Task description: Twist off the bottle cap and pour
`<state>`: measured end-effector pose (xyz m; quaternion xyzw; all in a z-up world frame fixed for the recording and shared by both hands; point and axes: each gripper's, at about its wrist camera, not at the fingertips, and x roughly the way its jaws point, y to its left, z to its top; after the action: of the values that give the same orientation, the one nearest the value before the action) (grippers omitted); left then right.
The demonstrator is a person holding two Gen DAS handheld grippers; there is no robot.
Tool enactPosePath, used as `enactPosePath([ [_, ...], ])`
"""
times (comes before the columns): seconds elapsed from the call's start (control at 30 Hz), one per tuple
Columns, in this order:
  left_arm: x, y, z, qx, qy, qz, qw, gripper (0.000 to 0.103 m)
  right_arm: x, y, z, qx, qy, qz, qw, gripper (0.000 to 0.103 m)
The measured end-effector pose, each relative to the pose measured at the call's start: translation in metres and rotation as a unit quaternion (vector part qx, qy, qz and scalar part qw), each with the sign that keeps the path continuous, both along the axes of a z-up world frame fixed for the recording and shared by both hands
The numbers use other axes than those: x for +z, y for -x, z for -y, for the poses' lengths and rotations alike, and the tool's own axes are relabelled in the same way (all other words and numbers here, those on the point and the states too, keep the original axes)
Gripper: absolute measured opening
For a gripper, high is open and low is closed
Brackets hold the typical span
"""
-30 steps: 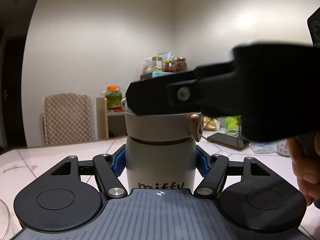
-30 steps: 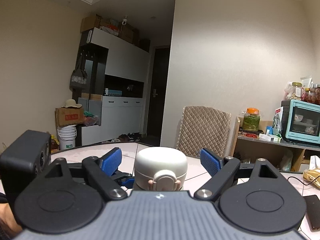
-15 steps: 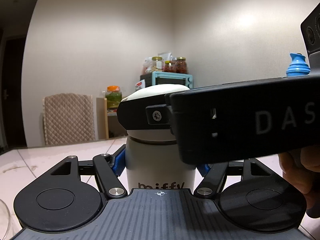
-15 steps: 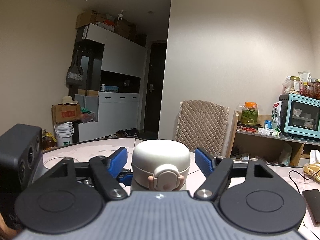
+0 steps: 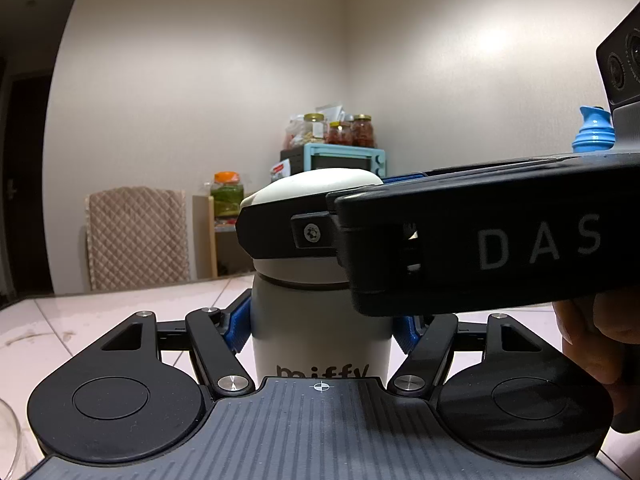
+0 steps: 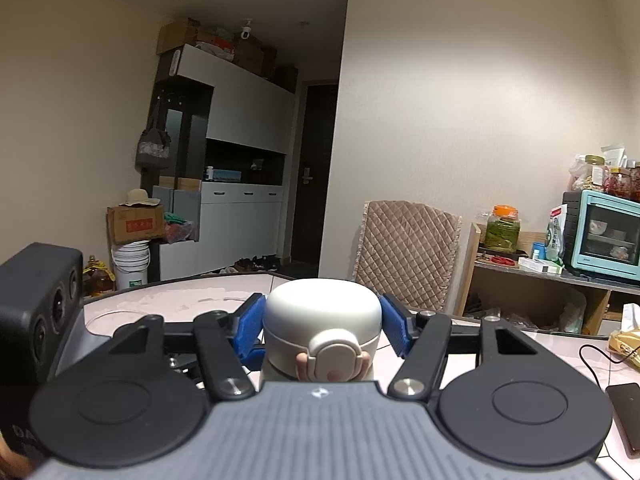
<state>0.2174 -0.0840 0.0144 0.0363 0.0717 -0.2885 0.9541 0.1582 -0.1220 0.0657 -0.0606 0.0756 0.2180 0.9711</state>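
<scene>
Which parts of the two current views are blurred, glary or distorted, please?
Left wrist view: sharp; wall shows a soft glare patch; fisheye bends the chair; the right gripper blocks much of the bottle. Right wrist view: cap crisp, corners vignetted.

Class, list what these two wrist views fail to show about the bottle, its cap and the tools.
- Left wrist view: the right tool covers most of the cap, hiding its grip.
- Same view: the bottle base and part of its lettering, hidden behind the left tool.
- Right wrist view: the bottle body, hidden below the cap.
- Neither view: contents, or whether the cap has loosened.
</scene>
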Motion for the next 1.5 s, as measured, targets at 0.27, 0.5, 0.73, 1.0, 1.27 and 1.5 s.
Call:
enactPosePath([
  [0.27, -0.001, -0.001, 0.002, 0.0, 0.0, 0.0, 1.0, 0.072, 0.006, -0.015, 0.029, 0.096, -0.001, -0.007, 0.995, 0.065],
  [0.5, -0.006, -0.001, -0.002, 0.0, 0.002, 0.0, 1.0, 0.072, 0.013, -0.032, 0.05, 0.185, 0.007, -0.012, 0.983, 0.065],
  [0.73, -0.006, 0.002, -0.001, 0.0, 0.001, 0.0, 1.0, 0.072, 0.021, -0.047, 0.065, 0.244, 0.004, -0.02, 0.97, 0.065],
  [1.0, -0.006, 0.002, 0.002, 0.0, 0.0, 0.0, 1.0, 0.072, 0.025, -0.05, 0.066, 0.248, 0.003, -0.02, 0.969, 0.065],
  [1.27, -0.008, 0.002, 0.003, 0.0, 0.001, 0.0, 1.0, 0.072, 0.025, -0.043, 0.073, 0.224, -0.02, -0.02, 0.974, 0.082],
  [1.5, -0.009, 0.002, 0.003, 0.001, 0.002, 0.0, 1.0, 0.072, 0.03, -0.019, 0.068, 0.127, -0.041, -0.006, 0.991, 0.088],
])
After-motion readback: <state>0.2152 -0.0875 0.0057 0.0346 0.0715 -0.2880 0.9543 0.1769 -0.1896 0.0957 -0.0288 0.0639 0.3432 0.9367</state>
